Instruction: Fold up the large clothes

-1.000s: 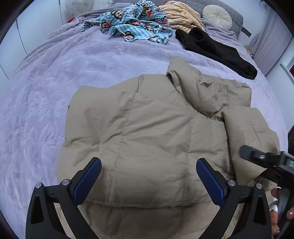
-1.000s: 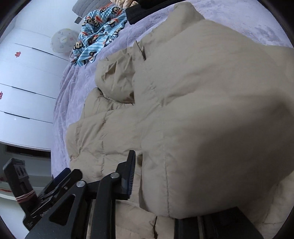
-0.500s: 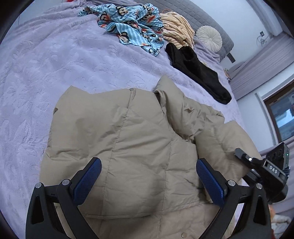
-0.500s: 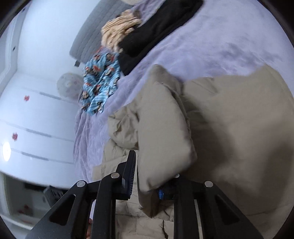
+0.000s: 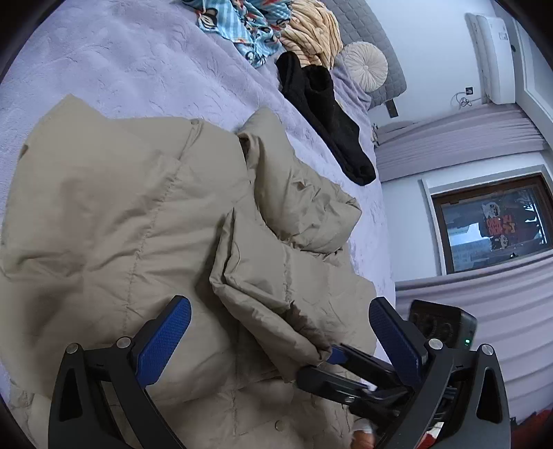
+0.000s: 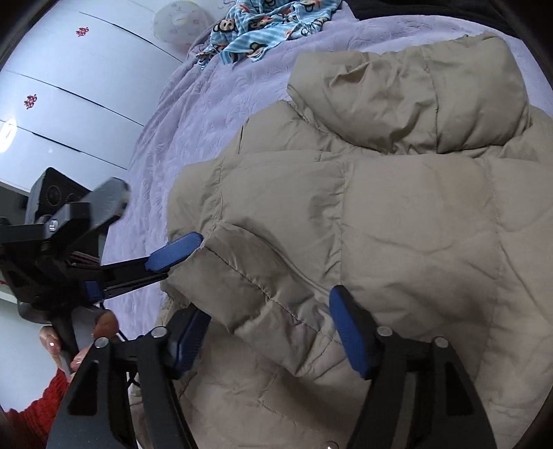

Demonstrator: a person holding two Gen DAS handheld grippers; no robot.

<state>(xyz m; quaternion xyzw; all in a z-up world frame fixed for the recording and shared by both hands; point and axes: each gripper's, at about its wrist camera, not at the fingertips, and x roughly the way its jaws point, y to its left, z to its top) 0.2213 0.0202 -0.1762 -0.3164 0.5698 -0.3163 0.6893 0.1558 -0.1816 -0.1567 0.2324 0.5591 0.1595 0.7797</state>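
A beige puffer jacket (image 5: 114, 214) lies spread on the lilac bed; it also fills the right wrist view (image 6: 397, 214). One sleeve (image 5: 276, 276) is folded inward over the body. My left gripper (image 5: 276, 338) is open and empty, hovering over the jacket's lower part. My right gripper (image 6: 273, 331) is open with the sleeve's cuff end (image 6: 255, 286) lying between its fingers; in the left wrist view it reaches in from the lower right at the cuff (image 5: 331, 359). The left gripper shows at the left of the right wrist view (image 6: 172, 252).
The lilac bedspread (image 5: 131, 69) runs to the headboard. A blue monkey-print garment (image 5: 238, 31), a striped yellow garment (image 5: 311, 34), a black garment (image 5: 321, 107) and a round cushion (image 5: 363, 65) lie at the far end. White wardrobe doors (image 6: 69, 86) stand beyond the bed.
The right gripper carried the sleeve across and laid it on the jacket body, then opened its jaws. The left gripper swung rightward over the jacket and stayed open.
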